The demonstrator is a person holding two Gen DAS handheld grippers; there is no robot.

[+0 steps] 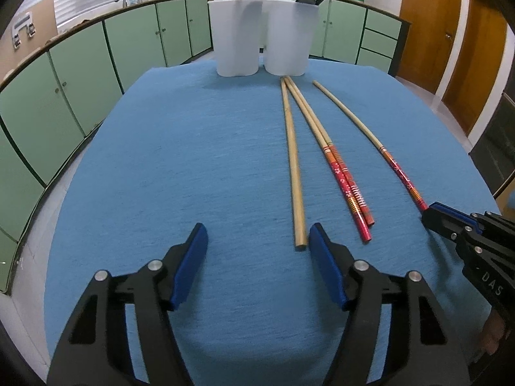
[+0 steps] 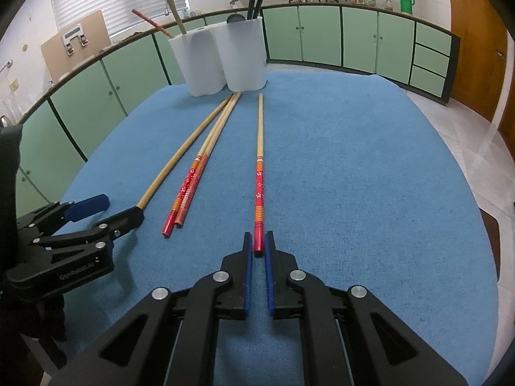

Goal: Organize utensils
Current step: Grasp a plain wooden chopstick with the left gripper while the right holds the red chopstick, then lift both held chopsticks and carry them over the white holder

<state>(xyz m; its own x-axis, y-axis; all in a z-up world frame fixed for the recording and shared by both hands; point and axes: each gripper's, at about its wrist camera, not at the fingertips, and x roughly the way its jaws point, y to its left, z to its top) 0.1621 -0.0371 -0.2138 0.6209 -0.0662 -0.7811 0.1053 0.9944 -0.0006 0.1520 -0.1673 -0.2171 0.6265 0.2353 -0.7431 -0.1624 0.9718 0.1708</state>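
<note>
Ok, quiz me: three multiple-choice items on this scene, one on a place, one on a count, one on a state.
1. The white holders stand:
A. at the far end of the blue cloth
B. right beside the jaws
C. on a shelf

2. Chopsticks lying on the cloth:
A. two
B. six
C. four

3. The left gripper is:
A. shut on a red chopstick
B. open
C. shut on a spoon

Answers:
1 A: both holders stand beyond the chopsticks' far tips.
2 C: one plain and three red-ended chopsticks lie there.
3 B: its jaws stand wide apart and grip nothing.
</note>
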